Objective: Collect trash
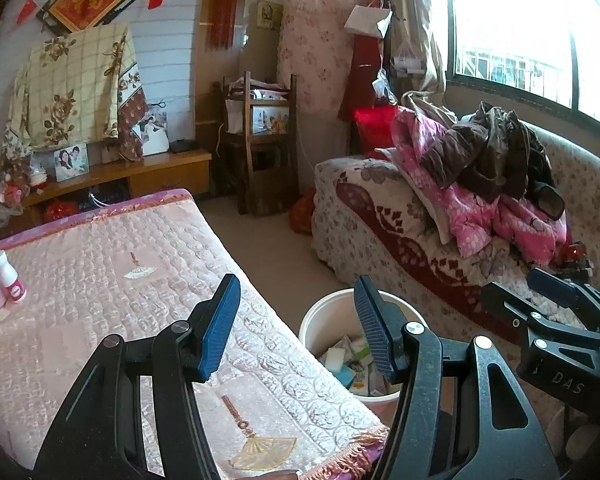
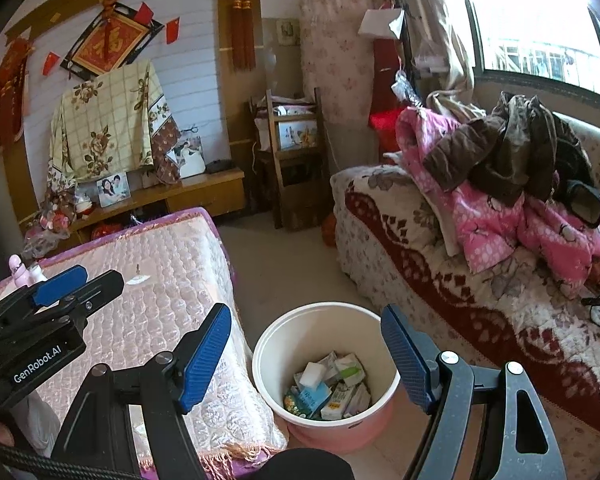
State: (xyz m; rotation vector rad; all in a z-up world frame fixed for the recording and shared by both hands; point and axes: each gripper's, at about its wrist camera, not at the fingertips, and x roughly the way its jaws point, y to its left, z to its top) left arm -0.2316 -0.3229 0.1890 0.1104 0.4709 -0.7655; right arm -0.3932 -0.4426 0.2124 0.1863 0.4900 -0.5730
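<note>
A white bin with a pink base [image 2: 296,344] stands on the floor between the table and the sofa. It holds several small cartons, wrappers and a white sponge [image 2: 330,388]. It also shows in the left wrist view [image 1: 324,320]. My right gripper [image 2: 306,356] is open and empty, above the bin. My left gripper [image 1: 296,324] is open and empty, over the table's right edge beside the bin. Each gripper shows in the other's view, the right one [image 1: 556,292] and the left one [image 2: 60,280].
A low table with a pink quilted cloth [image 1: 100,280] lies to the left, with small bottles [image 1: 4,280] at its far left. A sofa with a floral cover [image 2: 460,280] and piled clothes [image 2: 520,184] lies to the right. A wooden cabinet and a chair stand behind.
</note>
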